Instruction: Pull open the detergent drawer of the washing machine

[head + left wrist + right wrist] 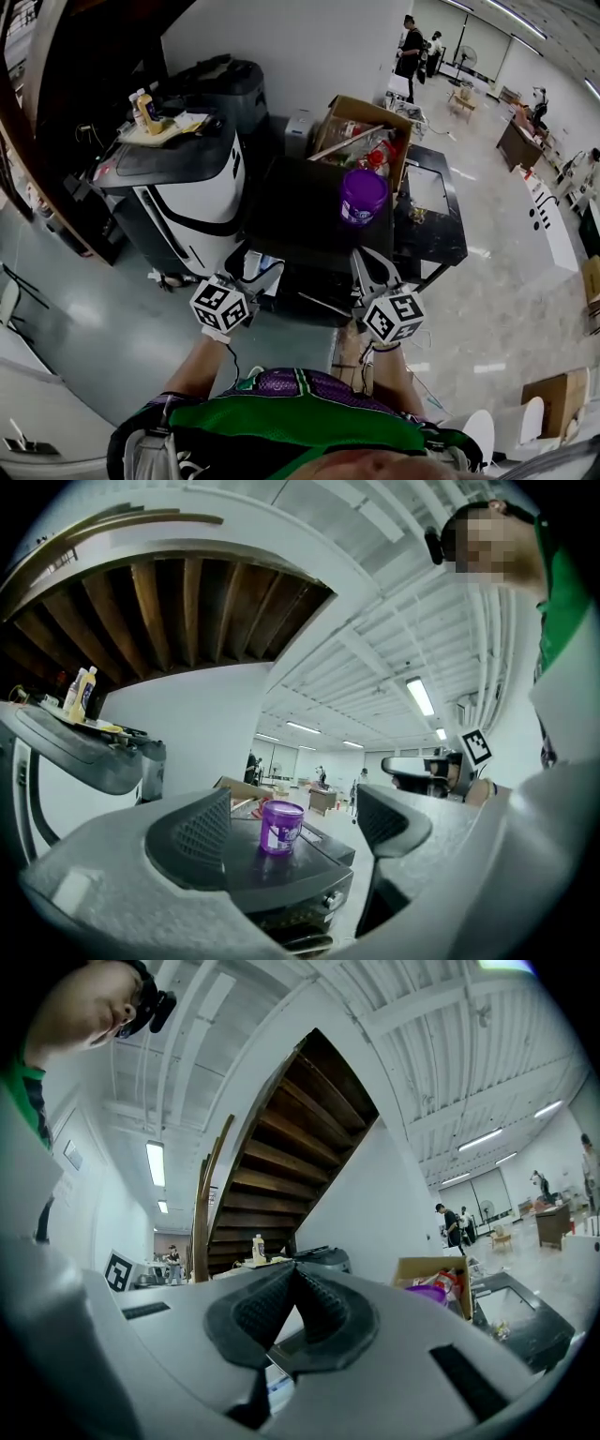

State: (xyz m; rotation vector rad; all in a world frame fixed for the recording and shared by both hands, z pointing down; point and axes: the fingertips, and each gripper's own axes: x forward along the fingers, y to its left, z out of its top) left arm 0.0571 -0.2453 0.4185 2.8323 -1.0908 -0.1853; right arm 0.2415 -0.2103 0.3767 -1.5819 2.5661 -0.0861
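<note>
1. White first, well left of the purple tub (pixel 363 197): a white-and-black machine (pixel 202 202) with bottles (pixel 143 111) on its lid.
2. Next, low and left of the tub, the left gripper (pixel 262 274). Its jaws are wide apart with nothing between them.
3. Under the tub sits the dark washing machine (pixel 300 211). The left gripper view frames it between the jaws, showing only a strip of front panel with a knob (pixel 330 899). The detergent drawer can't be picked out. From the head view the front face is hidden under the top edge.
4. Just below the tub is the right gripper (pixel 375 272). Its jaws are pressed together, tips meeting, holding nothing. Contact with the machine is unclear.
5. Behind the tub stands a cardboard box (pixel 361 127).
</note>
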